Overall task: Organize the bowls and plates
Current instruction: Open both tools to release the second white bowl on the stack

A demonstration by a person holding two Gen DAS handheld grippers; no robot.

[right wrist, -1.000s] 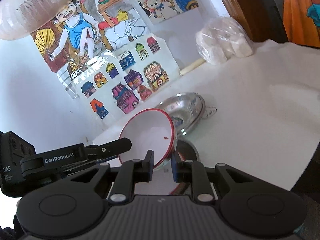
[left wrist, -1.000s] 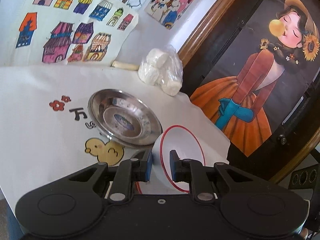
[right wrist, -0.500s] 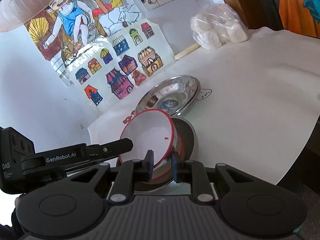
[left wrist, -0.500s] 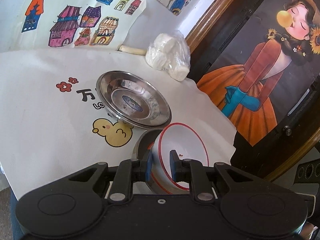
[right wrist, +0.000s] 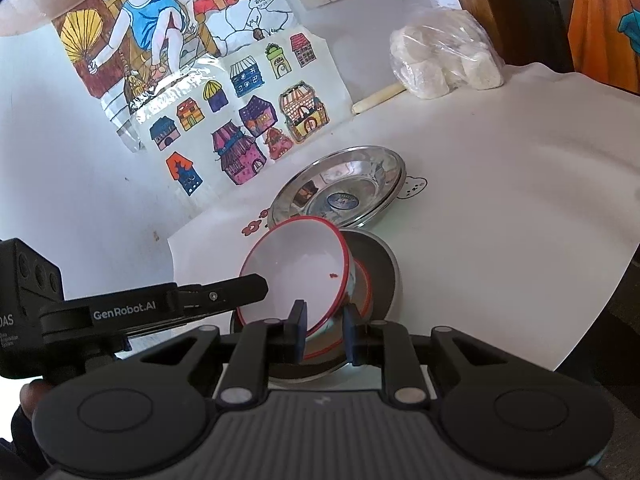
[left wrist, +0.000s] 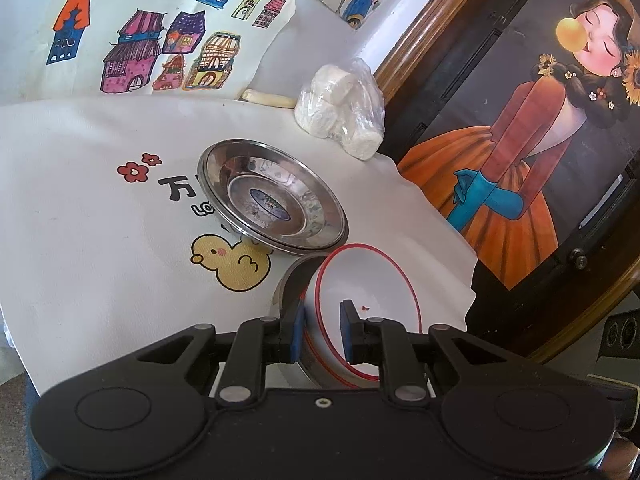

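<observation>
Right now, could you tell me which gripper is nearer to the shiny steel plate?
Left. The left gripper grips the white bowl at its side rim, just short of the steel plate; the right gripper grips the bowl's near rim, farther back.

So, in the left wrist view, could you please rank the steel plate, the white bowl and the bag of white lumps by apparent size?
1. steel plate
2. white bowl, though partly hidden and nearer the camera, so unsure
3. bag of white lumps, farthest away
</observation>
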